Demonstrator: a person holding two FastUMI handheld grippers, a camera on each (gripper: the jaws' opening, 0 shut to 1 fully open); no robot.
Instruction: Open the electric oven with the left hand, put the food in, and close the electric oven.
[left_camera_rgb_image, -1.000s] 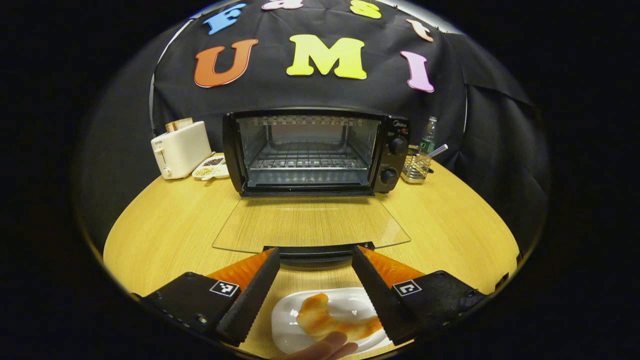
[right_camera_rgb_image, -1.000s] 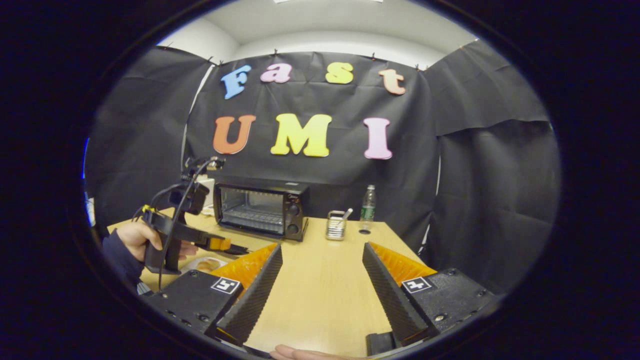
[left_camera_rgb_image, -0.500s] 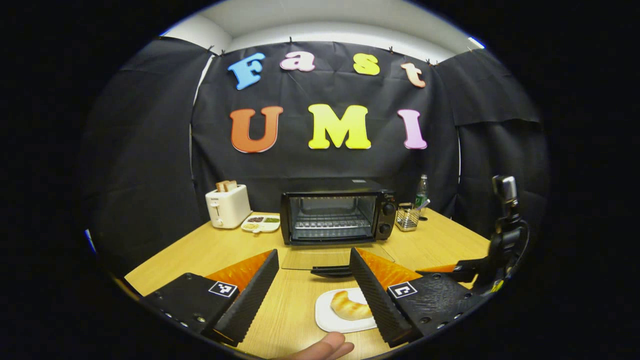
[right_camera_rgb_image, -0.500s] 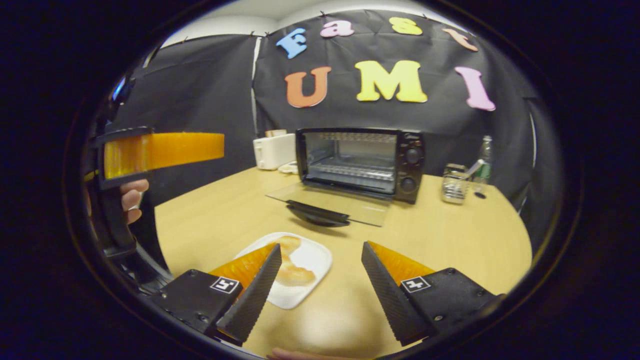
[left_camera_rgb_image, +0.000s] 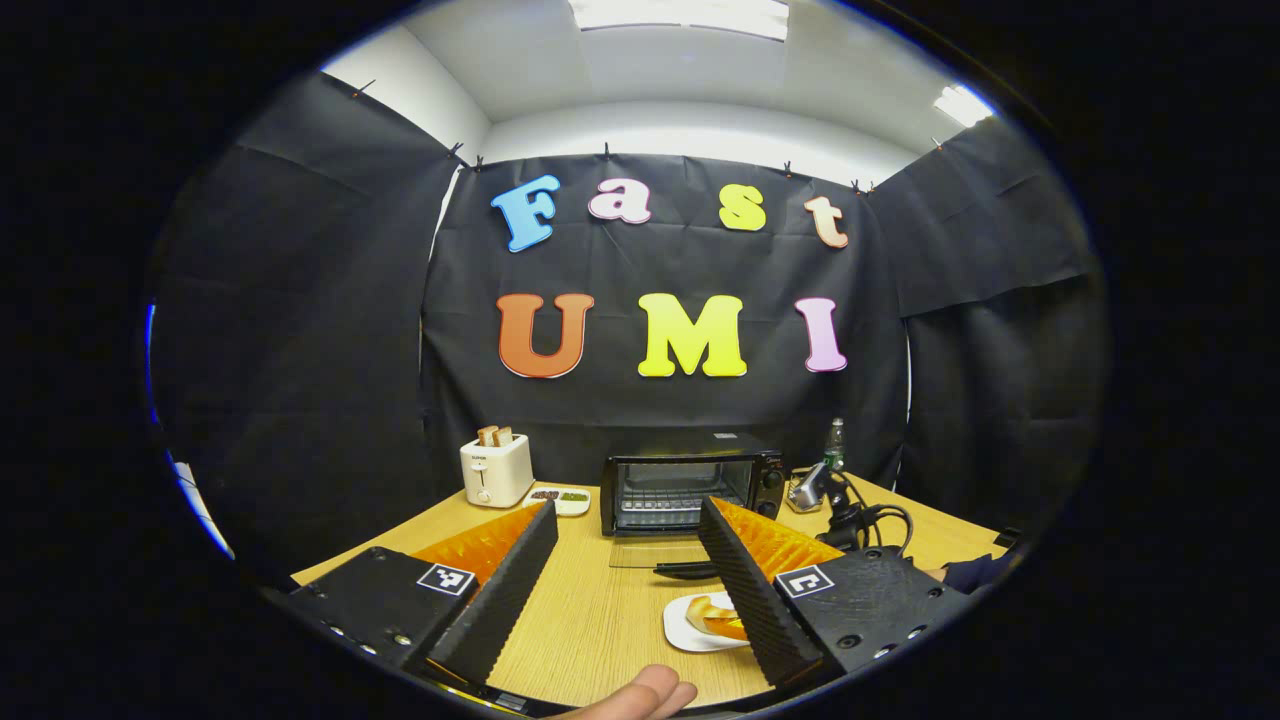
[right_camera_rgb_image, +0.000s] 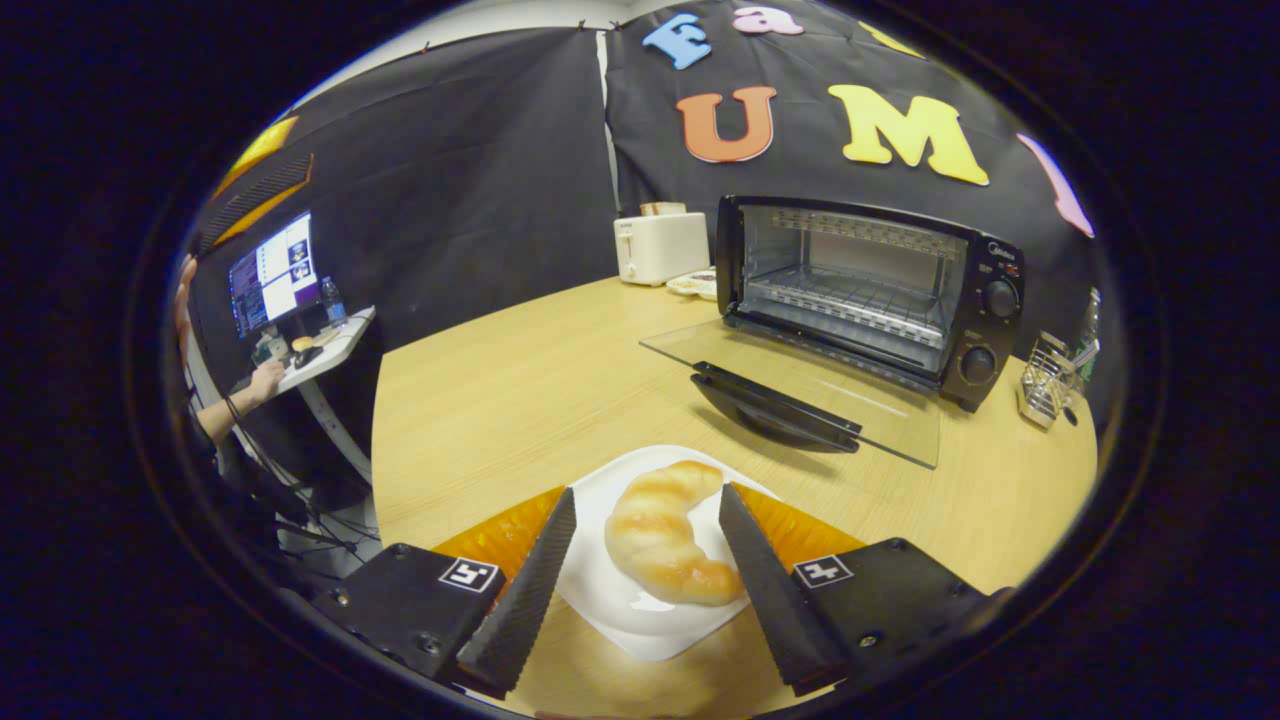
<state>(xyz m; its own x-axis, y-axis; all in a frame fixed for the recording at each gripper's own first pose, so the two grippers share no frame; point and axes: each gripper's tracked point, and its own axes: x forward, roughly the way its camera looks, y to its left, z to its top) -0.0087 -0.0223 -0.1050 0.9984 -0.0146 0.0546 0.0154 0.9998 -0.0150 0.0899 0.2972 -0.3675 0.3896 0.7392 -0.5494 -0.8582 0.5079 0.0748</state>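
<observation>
Your right tongs (right_camera_rgb_image: 645, 560) stand spread open, straddling the croissant (right_camera_rgb_image: 660, 535) on its white plate (right_camera_rgb_image: 640, 625) on the tabletop (right_camera_rgb_image: 500, 380). Its long axis runs fore-aft between the fingers, so close across its width. Your left tongs (left_camera_rgb_image: 625, 570) are released, empty and farther off. The oven (right_camera_rgb_image: 865, 285) door lies open ahead-right.

Croissant (right_camera_rgb_image: 658, 535) on plate (right_camera_rgb_image: 640, 620) — before open oven (right_camera_rgb_image: 868, 290)

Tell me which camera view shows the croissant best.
The right gripper view: the whole croissant lies close on its white plate, between open fingers. In the left gripper view it is small, partly hidden by a finger.
</observation>
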